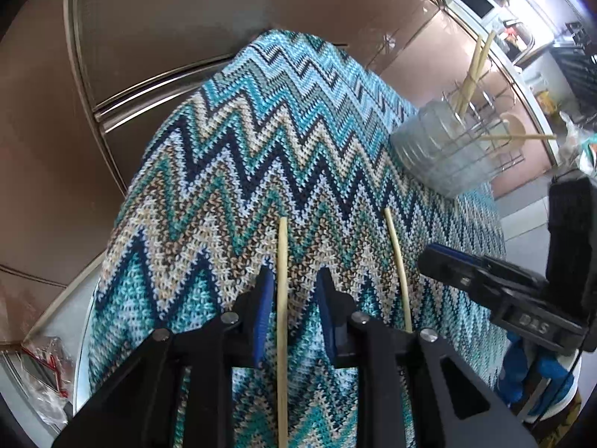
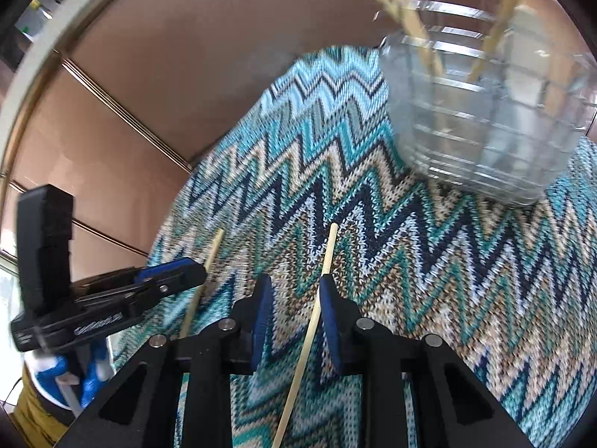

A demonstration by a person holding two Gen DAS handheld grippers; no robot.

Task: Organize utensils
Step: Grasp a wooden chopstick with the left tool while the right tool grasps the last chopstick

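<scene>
Left gripper (image 1: 295, 277) hangs nose-down over the zigzag cloth (image 1: 261, 130) with its jaws narrowly apart. One chopstick (image 1: 282, 280) lies lengthwise in the gap, close against the left pad, with cloth showing on its other side, so nothing is clamped yet. The right gripper (image 2: 295, 283) mirrors it: its jaws are apart too, and the second chopstick (image 2: 324, 261) runs up beside the right pad, leaving a clear gap on the left.

Each stick is off-centre, so closing will likely nudge it sideways before it seats. A slow, even squeeze should help, with the pads kept low enough to catch the thin shaft without biting the knit. Both grips also sit toward the near end, so the far tips may droop once lifted. The clear ribbed holder (image 1: 440, 149) stands on the cloth's far right with other chopsticks (image 1: 474, 71) already upright in it. I judge that is where these two go, tip first and one at a time.

The near ends of both sticks run under the gripper bodies and out of view, so their full length is not shown. Whether either stick actually touches its nearer pad I cannot tell. The right wrist view is smeared — the holder (image 2: 485, 119) most of all — and its inner divisions cannot be read. The cloth hides the surface beneath it.
</scene>
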